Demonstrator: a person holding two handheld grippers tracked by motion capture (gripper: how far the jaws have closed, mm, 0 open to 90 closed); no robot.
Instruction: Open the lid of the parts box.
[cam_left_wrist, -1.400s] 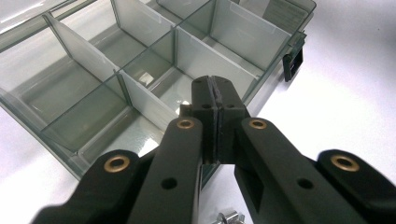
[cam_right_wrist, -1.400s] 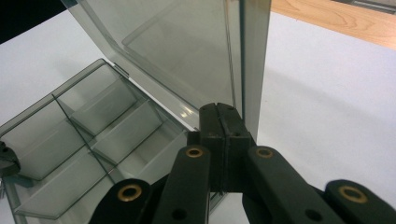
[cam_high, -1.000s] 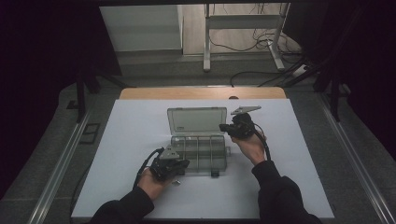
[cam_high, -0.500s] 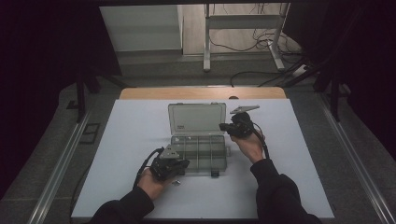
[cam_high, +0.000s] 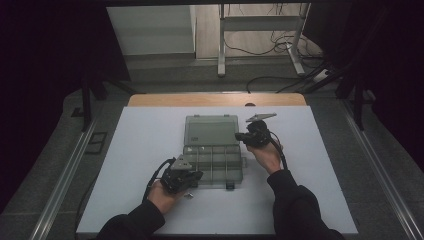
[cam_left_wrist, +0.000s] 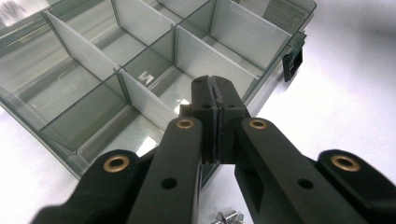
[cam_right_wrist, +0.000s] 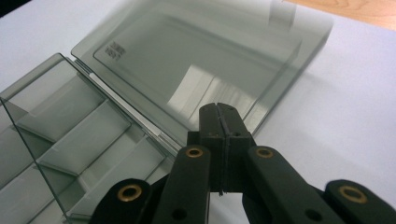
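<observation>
1. The left gripper (cam_left_wrist: 215, 100) is keeping its fingers (cam_left_wrist: 203, 95) pressed fully together, gripping nothing, at lower centre of its own view, tips over the near edge of the box (cam_left_wrist: 140, 79).
2. The right gripper (cam_right_wrist: 219, 122) is likewise holding its fingers (cam_right_wrist: 210, 121) shut and empty, tips sitting by the lid's (cam_right_wrist: 196, 60) corner.
3. In the high view, the box (cam_high: 212, 162) is lying open at centre frame on the white bench (cam_high: 140, 135), lid (cam_high: 211, 131) folded flat toward the top.
4. The left gripper (cam_high: 192, 177) is hovering at the box's lower left corner, the right gripper (cam_high: 240, 137) at the lid's right edge.
5. A small metal part (cam_high: 188, 195) is lying on the bench just below the left gripper.
</observation>
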